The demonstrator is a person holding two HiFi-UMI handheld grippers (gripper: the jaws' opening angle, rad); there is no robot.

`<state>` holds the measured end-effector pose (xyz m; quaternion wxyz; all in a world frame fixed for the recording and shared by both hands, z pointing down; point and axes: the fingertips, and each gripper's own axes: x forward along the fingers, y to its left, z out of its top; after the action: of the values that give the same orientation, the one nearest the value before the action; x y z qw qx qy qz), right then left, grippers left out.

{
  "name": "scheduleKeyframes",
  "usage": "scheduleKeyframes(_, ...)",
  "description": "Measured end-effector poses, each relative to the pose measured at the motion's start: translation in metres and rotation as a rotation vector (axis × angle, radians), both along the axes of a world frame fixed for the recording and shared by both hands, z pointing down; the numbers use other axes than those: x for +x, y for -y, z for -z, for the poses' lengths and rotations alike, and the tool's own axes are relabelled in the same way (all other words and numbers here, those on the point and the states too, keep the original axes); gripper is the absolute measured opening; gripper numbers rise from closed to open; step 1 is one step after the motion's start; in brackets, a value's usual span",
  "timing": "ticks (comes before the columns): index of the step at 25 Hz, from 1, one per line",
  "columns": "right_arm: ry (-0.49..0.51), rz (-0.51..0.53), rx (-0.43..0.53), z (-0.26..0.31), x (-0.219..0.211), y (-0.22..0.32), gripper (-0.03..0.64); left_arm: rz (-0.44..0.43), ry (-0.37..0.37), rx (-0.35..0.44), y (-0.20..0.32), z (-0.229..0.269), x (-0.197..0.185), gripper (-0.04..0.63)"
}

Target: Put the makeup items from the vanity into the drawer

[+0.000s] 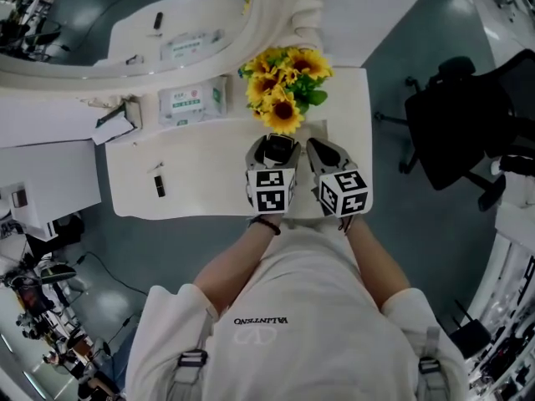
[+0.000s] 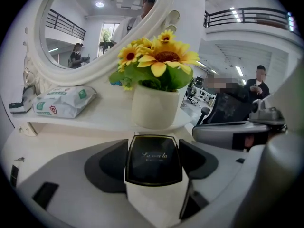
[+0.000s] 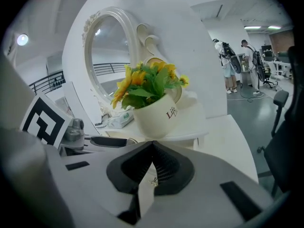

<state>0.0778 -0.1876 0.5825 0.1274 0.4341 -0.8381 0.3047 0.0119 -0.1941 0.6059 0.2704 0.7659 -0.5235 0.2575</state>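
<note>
My left gripper (image 1: pixel 276 146) hovers over the white vanity top (image 1: pixel 201 165), just in front of the sunflower pot. It is shut on a black square compact (image 2: pixel 153 159) with a gold rim; the pads press on both its sides. The compact (image 1: pixel 277 150) shows as a dark square at the jaw tips in the head view. To its right, my right gripper (image 1: pixel 323 152) is shut with nothing in it; its ribbed pads (image 3: pixel 159 163) meet at the tips. A black lipstick tube (image 1: pixel 159 185) lies on the vanity's left part, with a smaller dark item (image 1: pixel 155 167) just behind it.
A white pot of sunflowers (image 1: pixel 284 98) stands on the raised back shelf, close ahead of both grippers (image 2: pixel 154 106) (image 3: pixel 154 115). A wipes packet (image 1: pixel 192 100) lies left of it under the oval mirror (image 1: pixel 125 23). A black office chair (image 1: pixel 468 124) stands to the right of the vanity.
</note>
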Motion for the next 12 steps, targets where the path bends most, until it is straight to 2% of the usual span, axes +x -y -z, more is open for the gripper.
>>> scheduleKeyframes(12,0.019,-0.024,-0.010,-0.003,0.027,0.006,0.011,0.013,0.035,-0.019,0.018,-0.004,0.027,0.331)
